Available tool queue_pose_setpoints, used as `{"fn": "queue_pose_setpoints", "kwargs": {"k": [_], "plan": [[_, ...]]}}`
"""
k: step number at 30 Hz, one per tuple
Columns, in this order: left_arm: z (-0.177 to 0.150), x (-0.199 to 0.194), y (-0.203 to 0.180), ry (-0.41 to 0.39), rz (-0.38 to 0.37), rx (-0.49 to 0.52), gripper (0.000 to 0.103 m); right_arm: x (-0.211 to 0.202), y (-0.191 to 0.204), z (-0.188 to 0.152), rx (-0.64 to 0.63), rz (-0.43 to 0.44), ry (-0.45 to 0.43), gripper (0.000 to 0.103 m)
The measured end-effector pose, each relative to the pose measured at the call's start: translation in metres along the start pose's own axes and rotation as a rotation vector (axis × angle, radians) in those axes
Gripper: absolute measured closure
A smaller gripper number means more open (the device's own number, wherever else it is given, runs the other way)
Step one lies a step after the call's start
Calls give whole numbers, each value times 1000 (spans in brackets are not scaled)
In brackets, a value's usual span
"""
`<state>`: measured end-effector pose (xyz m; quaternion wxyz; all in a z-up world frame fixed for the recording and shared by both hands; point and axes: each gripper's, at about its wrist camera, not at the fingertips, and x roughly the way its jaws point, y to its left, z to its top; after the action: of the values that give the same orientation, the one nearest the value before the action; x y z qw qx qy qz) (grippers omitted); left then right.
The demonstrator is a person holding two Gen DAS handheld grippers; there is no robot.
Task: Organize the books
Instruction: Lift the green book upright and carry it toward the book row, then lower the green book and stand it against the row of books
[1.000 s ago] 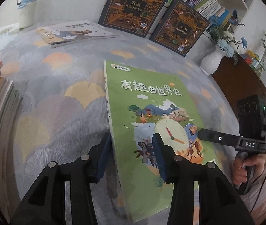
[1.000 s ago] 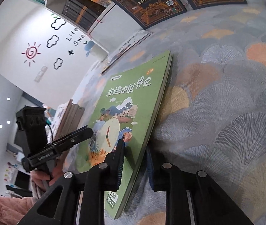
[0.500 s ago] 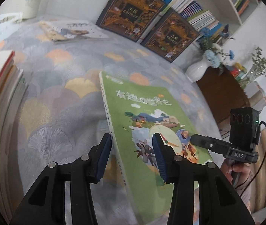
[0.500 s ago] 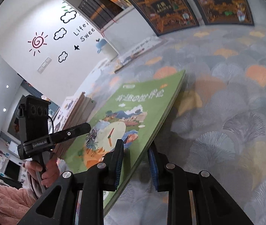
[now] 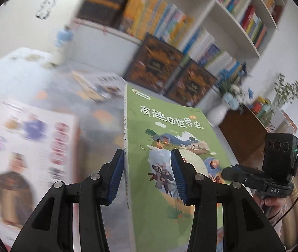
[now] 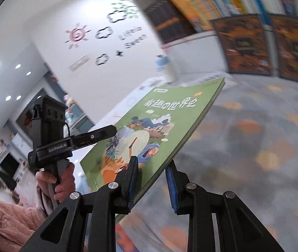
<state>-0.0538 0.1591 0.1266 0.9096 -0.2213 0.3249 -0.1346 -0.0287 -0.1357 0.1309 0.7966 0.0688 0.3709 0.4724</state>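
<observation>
Left wrist view: green book (image 5: pixel 169 147) is held clear of the patterned bench (image 6: pixel 264 147), gripped by both tools. Left tool (image 5: pixel 146 176) is clamped narrow over the spine edge; right tool (image 6: pixel 152 180) pinches the opposite edge. Step in hand, as judged: carrying the book to its place. Next move calls for a level, matched carry toward the book stack (image 5: pixel 29 147) or the shelf (image 5: pixel 190 21); destination undetermined.
</observation>
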Motion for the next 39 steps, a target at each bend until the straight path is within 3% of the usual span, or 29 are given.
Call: {"fn": "queue_pose_setpoints", "kwargs": {"k": [3,8,17,22,32,39], "plan": [[12,-29,23,-44,55,-5,62,33,19,17,-28,61,24,78],[19,-57,62,-43,187,-12,62,91,44,34,-53,141,71,78],[7,-66,125,10,322,-91,62,171,76,31,-87,193,199,78],[-3,-60,150,53,344,-137,62,194,82,27,-88,189,255,78],[-11,-60,148,83,398,-76,62,215,81,17,-69,164,346,77],[-12,-57,142,102,438,-36,61,214,85,19,-56,131,352,76]]}}
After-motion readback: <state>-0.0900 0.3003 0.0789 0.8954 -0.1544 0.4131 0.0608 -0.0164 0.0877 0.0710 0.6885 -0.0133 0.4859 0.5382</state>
